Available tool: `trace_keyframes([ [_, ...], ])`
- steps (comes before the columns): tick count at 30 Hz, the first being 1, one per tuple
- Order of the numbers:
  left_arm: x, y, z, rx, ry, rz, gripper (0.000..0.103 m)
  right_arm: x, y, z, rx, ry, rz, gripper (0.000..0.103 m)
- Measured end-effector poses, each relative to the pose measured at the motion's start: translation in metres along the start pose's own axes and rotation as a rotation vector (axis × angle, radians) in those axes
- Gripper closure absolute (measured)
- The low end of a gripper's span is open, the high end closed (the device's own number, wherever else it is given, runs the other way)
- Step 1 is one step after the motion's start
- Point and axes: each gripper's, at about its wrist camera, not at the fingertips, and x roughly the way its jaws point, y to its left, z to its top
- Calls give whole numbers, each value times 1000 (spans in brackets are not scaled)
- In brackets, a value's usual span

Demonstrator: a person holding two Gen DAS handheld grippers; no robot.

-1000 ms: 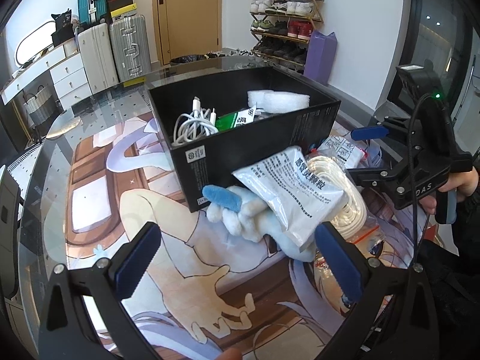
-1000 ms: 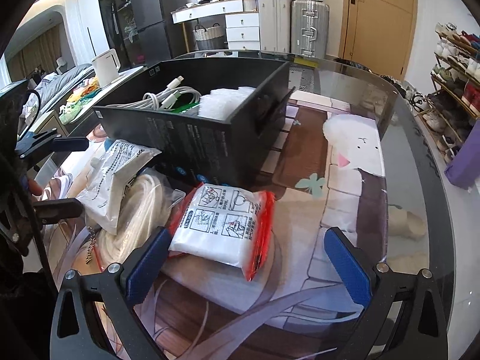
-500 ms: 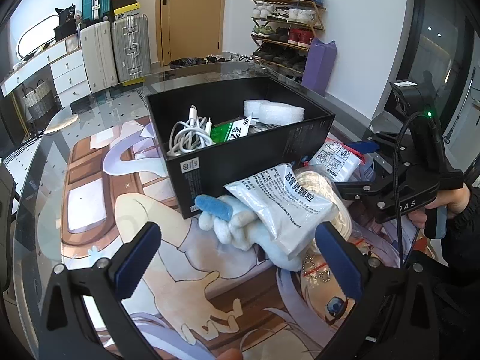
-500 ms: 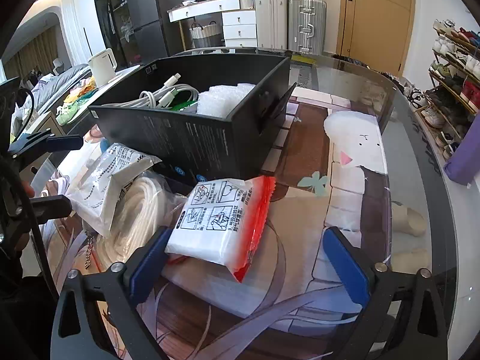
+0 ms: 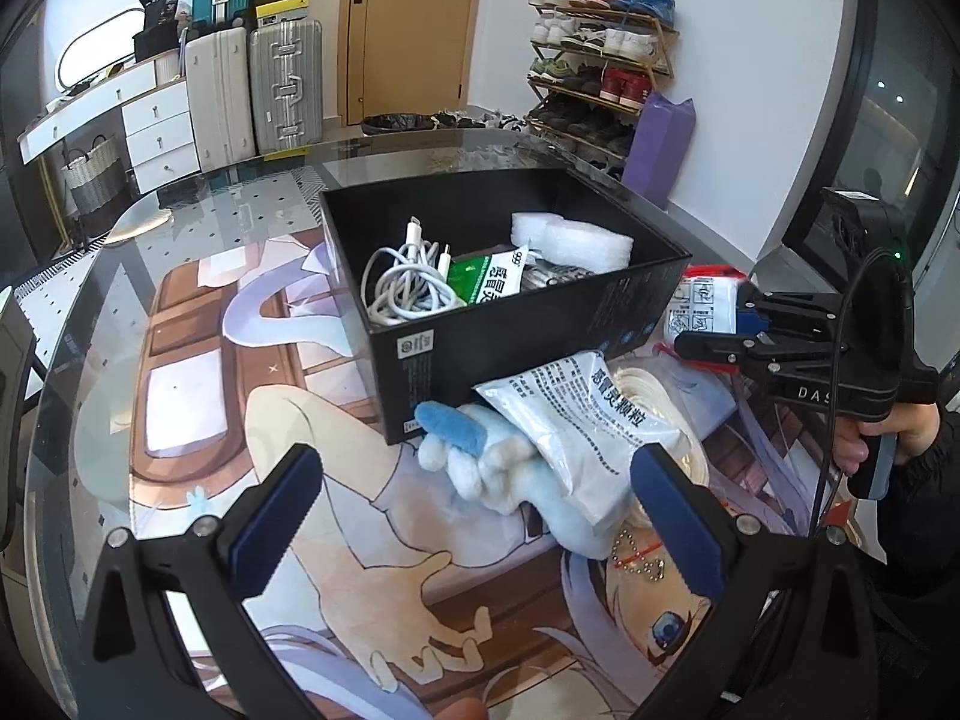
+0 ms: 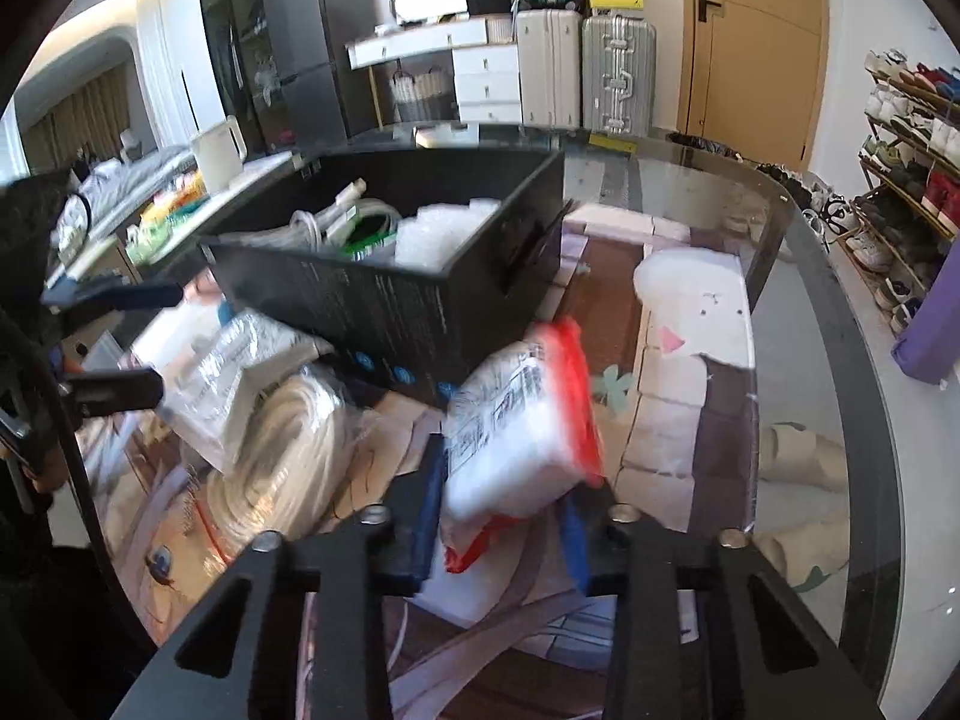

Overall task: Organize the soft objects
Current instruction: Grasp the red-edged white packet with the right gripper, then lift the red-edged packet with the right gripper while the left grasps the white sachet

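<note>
Glass over a printed cartoon mat covers the counter (image 5: 198, 300), and the loose soft things crowd its near edge. Nearest on my right side, the right gripper (image 6: 501, 531) is closing its fingers on the red-edged white packet (image 6: 522, 420); the packet sits between the pads, squeezed at its near end, its long axis running up and away from me toward the black box (image 6: 384, 306). Judging by that, the coming move turns on one relation: the box lies straight ahead and slightly left of those fingers, just beyond the packet's far end, so my right hand is the nearer one. My left gripper (image 5: 474, 516) holds its fingers spread wide, gripping nothing, just short of the blue-and-white plush toy (image 5: 486, 462). I count one plush, one grey sachet (image 5: 591, 426) lying across it, and one coil of cream cord in a clear bag (image 6: 288, 456) beside them. Farther off, inside the box: one white cable bundle (image 5: 408, 291), one green-and-white sachet (image 5: 489, 276), one foam roll (image 5: 570, 240).
</note>
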Motion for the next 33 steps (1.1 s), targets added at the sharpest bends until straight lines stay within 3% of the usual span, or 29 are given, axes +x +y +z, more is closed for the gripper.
trace_keyframes([
  [16, -3, -9, 5, 1, -21, -9, 0, -6, -7, -4, -1, 14, 21, 75],
  [21, -8, -15, 7, 8, -40, -18, 0, -16, -12, -2, 29, -51, 18, 83],
  [33, -8, -35, 12, 20, -58, -9, 0, -52, -9, 6, 14, -167, 20, 84],
])
